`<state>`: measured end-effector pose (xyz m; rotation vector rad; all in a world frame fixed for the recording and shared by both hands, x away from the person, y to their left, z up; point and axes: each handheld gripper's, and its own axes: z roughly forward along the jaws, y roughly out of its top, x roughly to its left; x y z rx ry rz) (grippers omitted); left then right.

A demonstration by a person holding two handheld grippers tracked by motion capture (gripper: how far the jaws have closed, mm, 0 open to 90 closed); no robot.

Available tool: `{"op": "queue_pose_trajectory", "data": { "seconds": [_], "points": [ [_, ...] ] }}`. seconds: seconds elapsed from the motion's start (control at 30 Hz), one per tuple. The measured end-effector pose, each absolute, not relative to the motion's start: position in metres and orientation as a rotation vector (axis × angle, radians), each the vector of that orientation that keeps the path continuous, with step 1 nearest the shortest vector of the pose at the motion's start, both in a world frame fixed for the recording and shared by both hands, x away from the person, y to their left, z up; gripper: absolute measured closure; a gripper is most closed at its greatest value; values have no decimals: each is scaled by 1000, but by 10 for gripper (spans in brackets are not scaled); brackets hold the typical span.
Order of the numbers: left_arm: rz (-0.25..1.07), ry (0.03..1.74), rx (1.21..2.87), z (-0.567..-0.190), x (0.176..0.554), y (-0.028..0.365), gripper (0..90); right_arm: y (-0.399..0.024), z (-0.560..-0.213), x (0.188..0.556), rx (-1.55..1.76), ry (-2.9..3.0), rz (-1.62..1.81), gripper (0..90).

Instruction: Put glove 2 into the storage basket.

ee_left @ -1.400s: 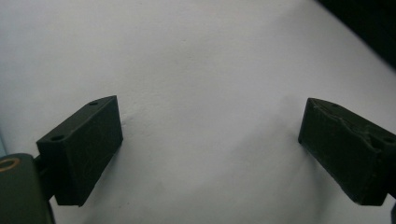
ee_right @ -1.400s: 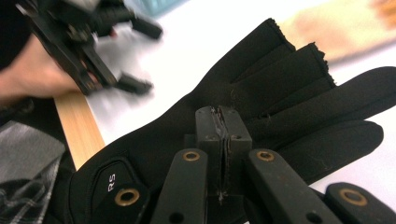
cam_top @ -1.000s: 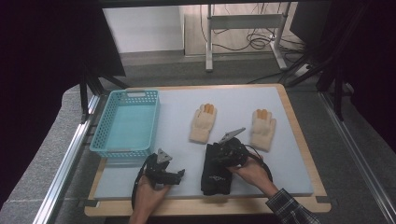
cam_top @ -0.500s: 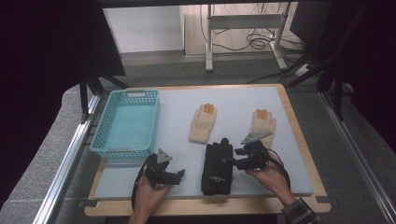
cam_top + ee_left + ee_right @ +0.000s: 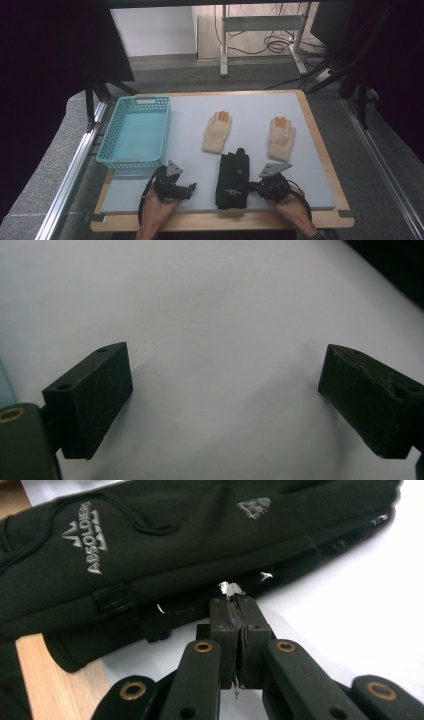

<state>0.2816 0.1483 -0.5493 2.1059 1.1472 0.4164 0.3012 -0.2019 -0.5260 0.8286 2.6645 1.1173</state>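
A pair of black gloves (image 5: 233,175) lies stacked near the mat's front edge, fingers pointing away; the top one (image 5: 200,535) carries an ABSOLDIERS logo. My right gripper (image 5: 251,187) lies low at their right side. Its jaws are shut (image 5: 232,600), with the tips at the edge of the lower glove and a small pale fleck at the tip. My left gripper (image 5: 192,187) rests on the mat left of the black gloves. It stands open (image 5: 225,370) over bare mat, with nothing between its fingers. Two beige gloves (image 5: 217,131) (image 5: 281,137) lie farther back.
A light blue plastic basket (image 5: 135,130) stands at the mat's left side, just beyond my left hand. The pale mat (image 5: 190,120) lies on a wooden board (image 5: 320,145) whose rim frames it. Metal rails run along both sides of the table.
My right gripper has moved off the top of the black gloves, right and toward the front edge, ending at their right side. The gloves and my left gripper have hardly moved.
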Motion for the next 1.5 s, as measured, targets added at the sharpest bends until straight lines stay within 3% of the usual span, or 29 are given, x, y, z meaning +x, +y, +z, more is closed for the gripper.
{"op": "queue_pose_trajectory", "data": {
  "seconds": [0.37, 0.8, 1.13, 1.5],
  "points": [
    [405, 1131, 2133, -550, 277, 169, 38, -164, -531, 297, 749, 2688, 1169, 853],
    [416, 1122, 2107, -553, 277, 171, 27, -126, -534, 300, 677, 2658, 1157, 777],
    [421, 1140, 2089, -555, 276, 170, 18, -150, -524, 295, 649, 2623, 1116, 602],
    [420, 1141, 2087, -555, 276, 170, 17, -216, -519, 319, 885, 2491, 1095, 365]
  ]
}}
